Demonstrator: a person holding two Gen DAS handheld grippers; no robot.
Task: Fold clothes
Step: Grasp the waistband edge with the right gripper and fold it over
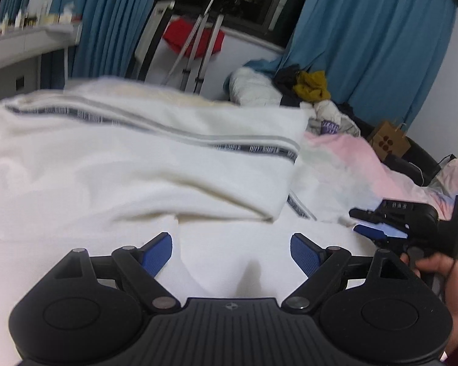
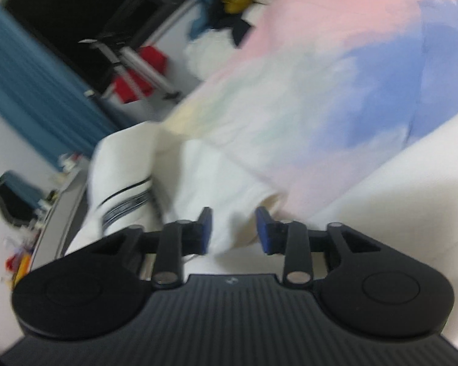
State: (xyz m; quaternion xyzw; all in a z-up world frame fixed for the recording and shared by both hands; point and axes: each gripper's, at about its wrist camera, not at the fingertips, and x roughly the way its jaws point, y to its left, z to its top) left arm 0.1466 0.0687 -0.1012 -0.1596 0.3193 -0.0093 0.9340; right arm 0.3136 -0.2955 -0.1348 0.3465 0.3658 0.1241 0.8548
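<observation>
Left gripper (image 1: 230, 251) hangs low over the white bed sheet (image 1: 238, 244), jaws spread wide, nothing between its blue pads (image 1: 157, 251). Just ahead lies the white garment (image 1: 122, 164), folded, its grey-and-dark striped band (image 1: 168, 129) running left to right across the view, so the long axis sits crosswise to the gripper. Off to the right, the right gripper (image 1: 372, 224), a hand (image 1: 442, 277) on its handle, reaches in toward the garment's corner. From its own camera, the right gripper (image 2: 233, 228) has its jaws partly apart over white cloth; whether the pads touch it I cannot tell. Beyond, a pastel pink-and-blue blanket (image 2: 336, 85), a clothes pile (image 1: 305, 88), teal curtains (image 1: 366, 36).
</observation>
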